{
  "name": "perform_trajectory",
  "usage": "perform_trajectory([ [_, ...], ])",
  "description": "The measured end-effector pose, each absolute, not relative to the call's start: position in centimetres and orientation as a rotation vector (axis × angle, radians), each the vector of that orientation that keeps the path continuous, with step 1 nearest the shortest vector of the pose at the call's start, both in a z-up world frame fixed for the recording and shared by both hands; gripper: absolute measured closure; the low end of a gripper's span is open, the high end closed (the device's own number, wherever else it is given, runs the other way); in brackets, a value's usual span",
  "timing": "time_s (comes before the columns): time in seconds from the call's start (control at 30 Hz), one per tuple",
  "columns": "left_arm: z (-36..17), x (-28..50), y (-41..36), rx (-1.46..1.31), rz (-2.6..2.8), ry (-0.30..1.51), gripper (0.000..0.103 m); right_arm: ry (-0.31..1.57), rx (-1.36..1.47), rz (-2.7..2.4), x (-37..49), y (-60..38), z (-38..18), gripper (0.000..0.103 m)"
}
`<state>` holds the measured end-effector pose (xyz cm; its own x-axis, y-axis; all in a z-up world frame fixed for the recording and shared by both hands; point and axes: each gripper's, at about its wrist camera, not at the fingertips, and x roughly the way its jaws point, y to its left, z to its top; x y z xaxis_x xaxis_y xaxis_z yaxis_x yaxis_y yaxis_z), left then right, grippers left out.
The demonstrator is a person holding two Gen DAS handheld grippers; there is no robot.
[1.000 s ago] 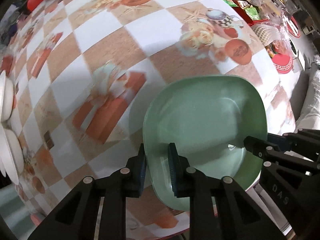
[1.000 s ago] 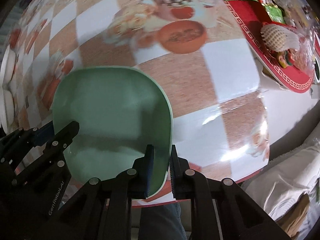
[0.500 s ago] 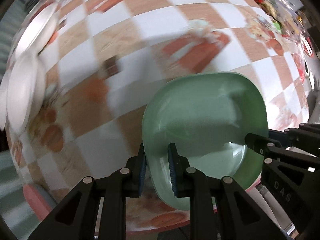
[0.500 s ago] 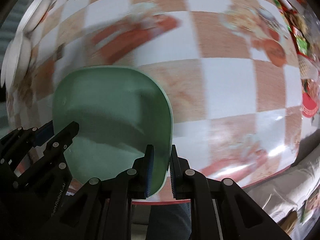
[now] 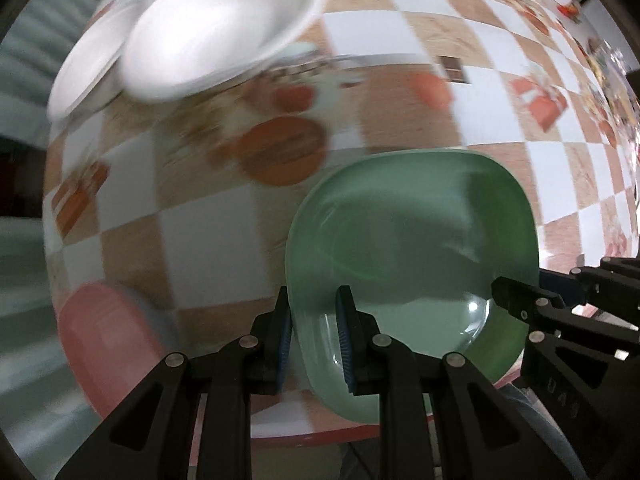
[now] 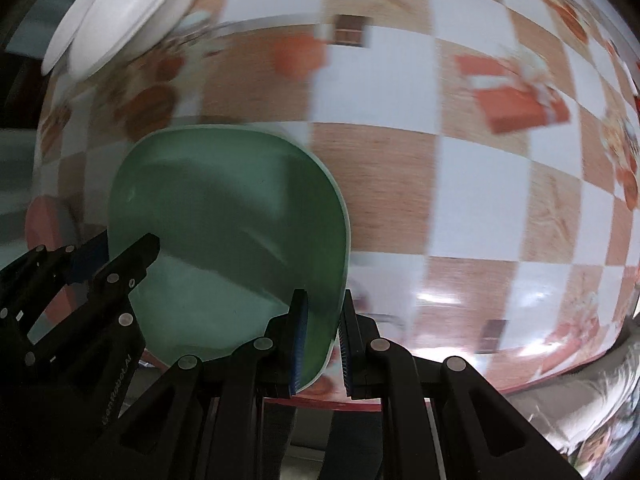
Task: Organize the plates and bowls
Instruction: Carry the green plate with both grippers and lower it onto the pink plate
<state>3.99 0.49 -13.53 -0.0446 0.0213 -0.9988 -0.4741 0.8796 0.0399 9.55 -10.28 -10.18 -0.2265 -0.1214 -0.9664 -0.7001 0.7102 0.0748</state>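
1. Left wrist view: the left gripper [image 5: 313, 340] is clamping the near-left rim of the pale green rounded-square plastic plate [image 5: 412, 248], jaws nearly closed with only the rim between them. The plate is hanging above the bench [image 5: 224, 224] in its checkered printed cloth, not resting on it. Stacked white round plates [image 5: 216, 28] are lying at the far left edge; a pink round dish [image 5: 108, 344] is sitting near the front-left corner. Background is smeared.
2. Right wrist view: the right gripper [image 6: 322, 338] is pinching the plate's opposite rim [image 6: 224, 240], jaws narrowly apart around it.
3. Judgement: the plate is probably heading for the white stack. Keeping both grips level and matched in pace, approaching above the stack, then lowering flat, should avoid twisting the rim or clipping the pile.
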Motion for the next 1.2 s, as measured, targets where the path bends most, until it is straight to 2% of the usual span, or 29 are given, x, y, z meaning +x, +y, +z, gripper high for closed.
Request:
perform_trajectory([
  [0.4,-11.7,0.2,1.3,-0.386,0.424,1.553,0.08,1.749,-0.667,0.612,9.1,-6.9,-11.1,0.087],
  [0.73,-12.3,-0.2,2.3,-0.422,0.413,1.569,0.08,1.751,-0.665,0.625,10.5,-8.9,-11.0,0.087],
  [1.2,-5.5,-2.4,2.8,-0.429,0.472,1.486,0.08,1.696,-0.676,0.711,10.5,-6.8,-5.6,0.087],
])
